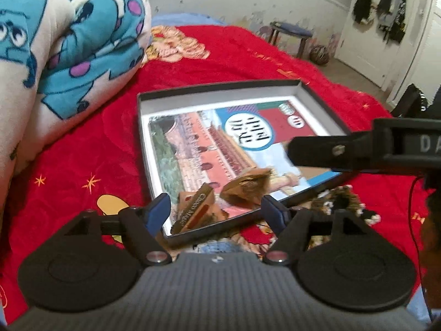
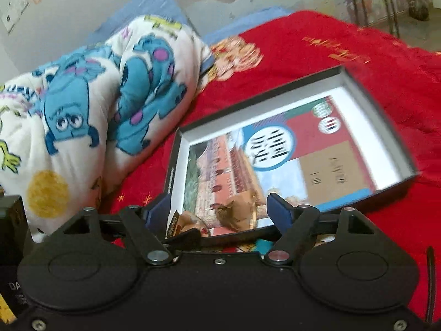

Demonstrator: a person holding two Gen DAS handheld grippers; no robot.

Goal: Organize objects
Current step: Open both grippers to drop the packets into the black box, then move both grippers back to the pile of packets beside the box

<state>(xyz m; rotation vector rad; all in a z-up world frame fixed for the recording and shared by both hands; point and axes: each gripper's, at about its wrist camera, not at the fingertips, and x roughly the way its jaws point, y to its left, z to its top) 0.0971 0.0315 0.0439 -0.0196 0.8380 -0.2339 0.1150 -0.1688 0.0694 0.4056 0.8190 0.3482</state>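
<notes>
A: Item, location?
B: Shallow box (image 1: 317,102), on red bedspread (image 1: 91,138); book (image 2: 278,165) and brown packets (image 1: 198,209) inside at near edge.
A: Clearance?
B: Folded blanket (image 2: 91,104) near left rim; right open.
A: Grippers?
B: Left gripper (image 1: 215,209), right gripper (image 2: 215,207): fingers spread, holding nothing.

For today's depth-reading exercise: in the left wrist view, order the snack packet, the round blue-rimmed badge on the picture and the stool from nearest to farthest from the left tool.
1. Snack packet, between the left tool's fingers, in the box's near corner.
2. Blue-rimmed badge, mid-box.
3. Stool, by the far wall.
</notes>
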